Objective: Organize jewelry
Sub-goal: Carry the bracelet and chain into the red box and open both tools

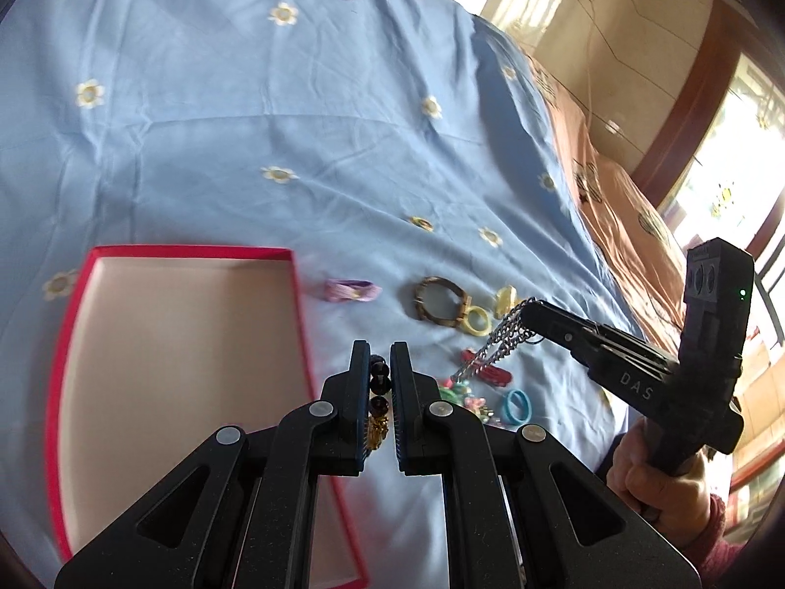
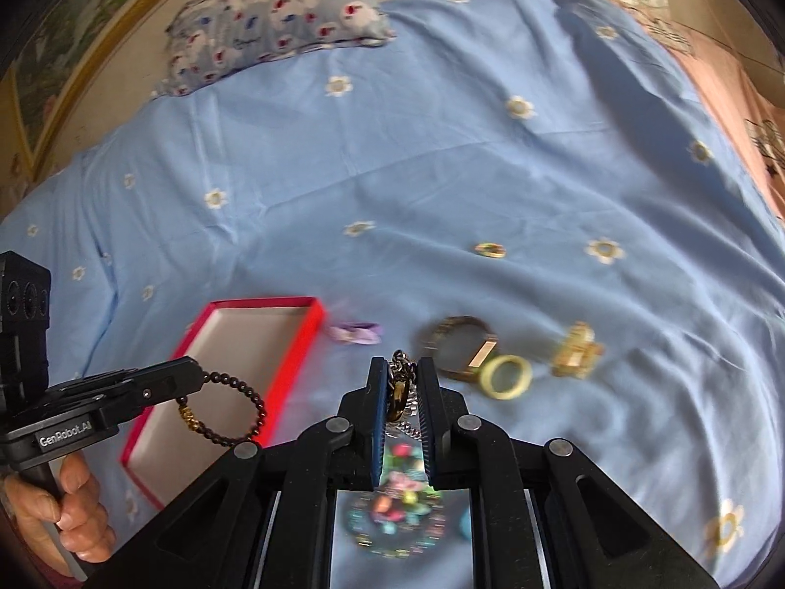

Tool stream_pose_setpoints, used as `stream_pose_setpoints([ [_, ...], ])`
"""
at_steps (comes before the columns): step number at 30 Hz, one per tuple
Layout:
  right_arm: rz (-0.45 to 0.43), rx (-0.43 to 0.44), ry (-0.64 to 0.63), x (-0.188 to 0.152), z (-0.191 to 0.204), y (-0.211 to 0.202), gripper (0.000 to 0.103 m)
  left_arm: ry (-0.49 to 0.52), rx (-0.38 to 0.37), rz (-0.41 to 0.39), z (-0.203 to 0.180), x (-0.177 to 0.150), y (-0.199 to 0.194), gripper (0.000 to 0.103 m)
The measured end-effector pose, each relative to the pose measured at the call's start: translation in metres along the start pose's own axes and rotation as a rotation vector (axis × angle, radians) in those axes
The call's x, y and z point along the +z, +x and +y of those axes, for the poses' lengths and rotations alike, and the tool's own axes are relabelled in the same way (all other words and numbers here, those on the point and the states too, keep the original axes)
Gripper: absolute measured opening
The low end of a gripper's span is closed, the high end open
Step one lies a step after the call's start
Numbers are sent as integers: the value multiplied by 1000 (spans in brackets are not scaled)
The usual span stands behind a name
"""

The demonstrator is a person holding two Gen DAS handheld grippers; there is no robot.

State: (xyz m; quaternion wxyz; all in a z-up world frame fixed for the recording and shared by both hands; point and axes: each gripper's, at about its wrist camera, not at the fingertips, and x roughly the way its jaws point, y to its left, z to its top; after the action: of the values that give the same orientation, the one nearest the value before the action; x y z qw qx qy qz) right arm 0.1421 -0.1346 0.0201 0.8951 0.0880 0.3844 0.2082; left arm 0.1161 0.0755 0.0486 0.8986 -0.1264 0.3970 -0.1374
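My left gripper [image 1: 380, 351] is shut on a dark beaded bracelet [image 1: 379, 383] with a gold charm. In the right wrist view that bracelet [image 2: 230, 410] hangs from the left gripper [image 2: 196, 375] above the red box [image 2: 314, 324], which has a pale empty inside. My right gripper [image 2: 402, 365] is shut on a silver chain necklace [image 2: 401, 368]; in the left wrist view the chain [image 1: 495, 343] dangles from the right gripper [image 1: 527, 309] over the loose jewelry. The red box [image 1: 73, 304] lies left of my left gripper.
On the blue flowered bedsheet [image 2: 441, 172] lie a purple hair tie [image 2: 355, 333], a brown bangle [image 2: 458, 343], a pale yellow ring [image 2: 508, 375], a gold clasp piece [image 2: 576, 351], a small ring [image 2: 489, 249] and colourful beads [image 2: 402, 491]. A pillow [image 2: 274, 14] lies far back.
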Motion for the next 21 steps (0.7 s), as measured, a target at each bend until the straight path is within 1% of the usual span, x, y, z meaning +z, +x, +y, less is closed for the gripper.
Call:
stream_pose_setpoints([
  [5,20,66,-33,4,29,15,11,-39,46,-24,30,0,-13,7],
  [9,43,116,-70,5,55,33,11,-66,86,-31,54,-1,-14,7],
  [17,93,197,-134,7,104,82,11,-97,185,-24,97,8,-3,7],
  [21,120,214,-159,9,121,109,11,-116,204,-13,117,14,9,7],
])
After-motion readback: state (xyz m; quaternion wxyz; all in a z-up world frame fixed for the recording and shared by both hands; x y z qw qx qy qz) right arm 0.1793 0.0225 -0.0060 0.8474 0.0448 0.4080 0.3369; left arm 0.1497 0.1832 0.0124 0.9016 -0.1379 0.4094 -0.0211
